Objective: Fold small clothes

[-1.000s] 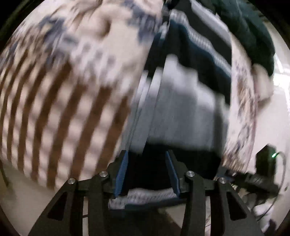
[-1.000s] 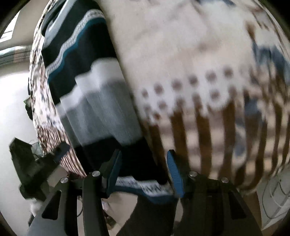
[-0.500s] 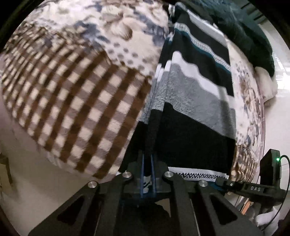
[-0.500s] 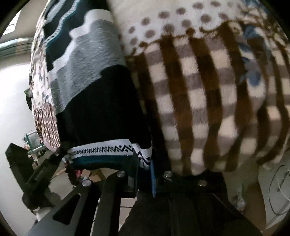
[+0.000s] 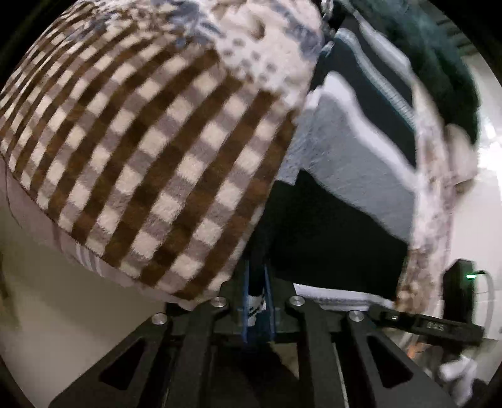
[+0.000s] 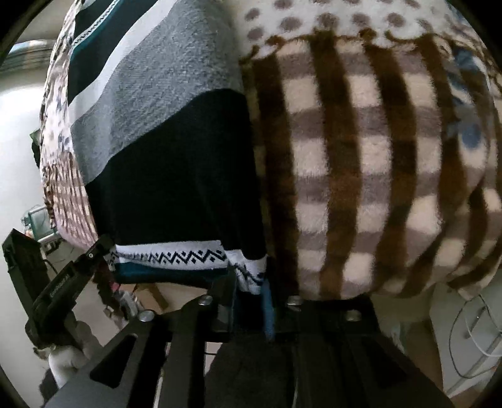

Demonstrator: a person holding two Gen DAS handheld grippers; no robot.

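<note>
Both tongs, L (image 5: 258, 293) & R (image 6: 251, 282), now clamped on sweater hem (image 6: 175, 255).

The garment (image 5: 354, 201) is showing black, grey, white and teal stripes, its white hem (image 6: 175, 255) carrying a dark zigzag. The blanket (image 5: 141, 150) beneath is displaying brown, grey and cream checks, giving way to cream with grey dots (image 6: 313, 22) and blue-grey blotches.

One striped sweater (image 6: 175, 175), one checked fleece blanket (image 6: 360, 175) under it, two grippers: left gripper (image 5: 258, 301), right gripper (image 6: 251, 298) (both clamped on the sweater's hem).
</note>
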